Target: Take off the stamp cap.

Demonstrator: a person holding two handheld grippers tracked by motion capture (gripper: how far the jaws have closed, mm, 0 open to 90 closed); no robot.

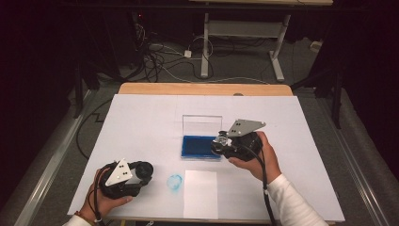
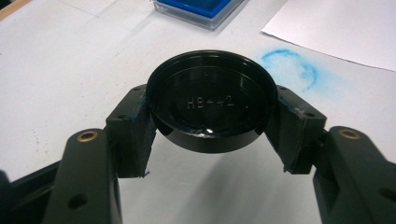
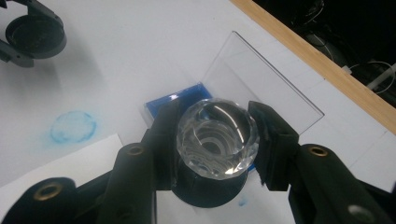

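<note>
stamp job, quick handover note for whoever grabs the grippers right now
Left gripper: shut on the black cap, held low at the near left of the table.
Right gripper: shut on the clear-topped stamp, held over the open blue ink pad.
Done: cap off; one blue ring print already on the table beside the white sheet.
Left: probably ink the stamp, press it on the sheet, recap.

Black jaws w/ brass screws, grey plates, white sleeve (image 1: pixel 295 203)
</note>
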